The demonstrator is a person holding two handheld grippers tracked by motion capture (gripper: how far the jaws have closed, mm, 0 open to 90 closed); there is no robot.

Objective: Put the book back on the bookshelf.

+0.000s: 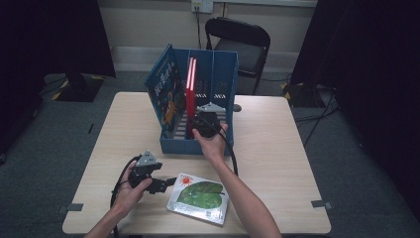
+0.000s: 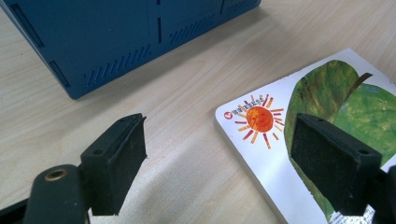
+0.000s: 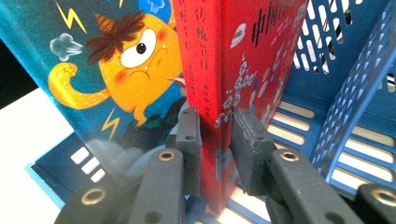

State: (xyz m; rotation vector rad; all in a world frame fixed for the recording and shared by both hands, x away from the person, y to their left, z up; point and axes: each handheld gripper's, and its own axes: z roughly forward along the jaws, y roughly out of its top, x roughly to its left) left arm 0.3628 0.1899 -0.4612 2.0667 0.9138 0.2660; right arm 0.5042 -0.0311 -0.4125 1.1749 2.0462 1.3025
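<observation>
A blue slatted file rack point(image 1: 218, 79) stands at the table's far middle. A blue picture book point(image 1: 166, 91) with an orange cartoon figure point(image 3: 135, 65) leans at the rack's left side. Beside it a red book point(image 1: 190, 96) stands upright, and my right gripper point(image 1: 205, 121) is shut on its spine point(image 3: 215, 126) low down, both pads pressing it. A white book with a green leaf and orange sun point(image 1: 198, 197) lies flat near the front edge. My left gripper point(image 1: 166, 184) hovers at that book's left corner point(image 2: 261, 126), jaws wide apart, holding nothing.
The rack's blue outer wall point(image 2: 116, 42) is just beyond the left gripper. A black folding chair point(image 1: 240, 44) stands behind the table. Bare wooden tabletop point(image 1: 277, 144) stretches to the right of the rack.
</observation>
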